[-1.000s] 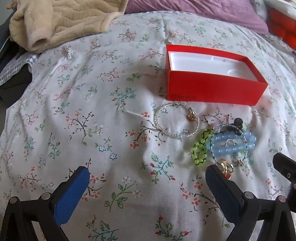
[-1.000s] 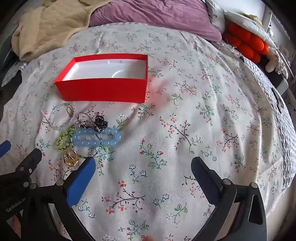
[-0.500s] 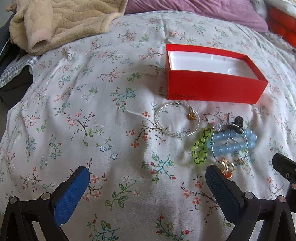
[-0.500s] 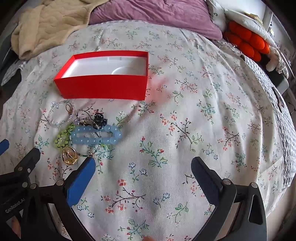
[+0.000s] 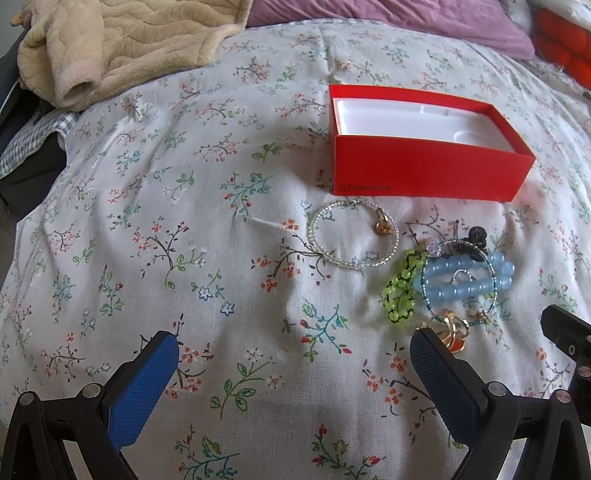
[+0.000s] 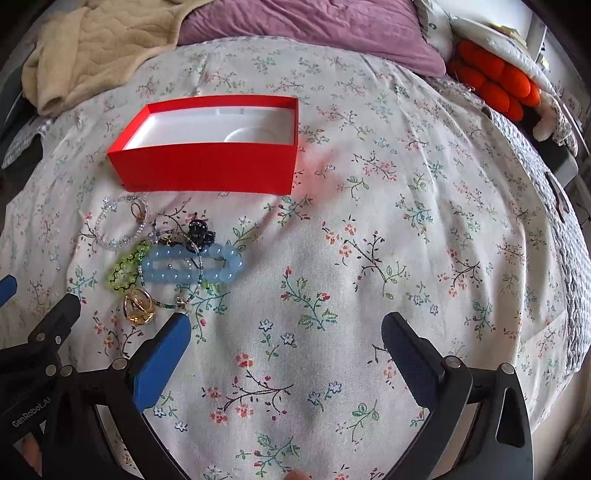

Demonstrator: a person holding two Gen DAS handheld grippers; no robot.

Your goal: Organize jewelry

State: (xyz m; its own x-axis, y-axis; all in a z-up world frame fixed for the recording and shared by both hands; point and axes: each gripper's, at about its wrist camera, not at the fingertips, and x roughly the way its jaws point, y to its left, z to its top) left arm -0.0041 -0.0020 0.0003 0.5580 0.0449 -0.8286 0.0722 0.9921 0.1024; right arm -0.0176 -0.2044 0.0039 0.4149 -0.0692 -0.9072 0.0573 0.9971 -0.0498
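An open red box [image 5: 424, 170] with a white lining sits on the floral bedspread; it also shows in the right wrist view [image 6: 207, 166]. In front of it lies a pile of jewelry: a clear beaded bracelet [image 5: 354, 234] [image 6: 120, 221] with a gold charm, a green beaded bracelet [image 5: 400, 290] [image 6: 127, 267], a blue beaded bracelet [image 5: 467, 278] [image 6: 192, 264], a black piece [image 6: 199, 230] and gold rings [image 5: 452, 332] [image 6: 138, 306]. My left gripper [image 5: 291, 362] is open and empty, near the pile's left. My right gripper [image 6: 282, 338] is open and empty, right of the pile.
A beige blanket [image 5: 122, 44] is bunched at the back left. A purple pillow [image 6: 314, 26] lies behind the box. An orange plush object [image 6: 495, 85] sits at the back right. The bed edge drops off at the right [image 6: 569, 258].
Both grippers have drifted slightly; the box and jewelry sit a little lower in both views. Nothing has been taken hold of.
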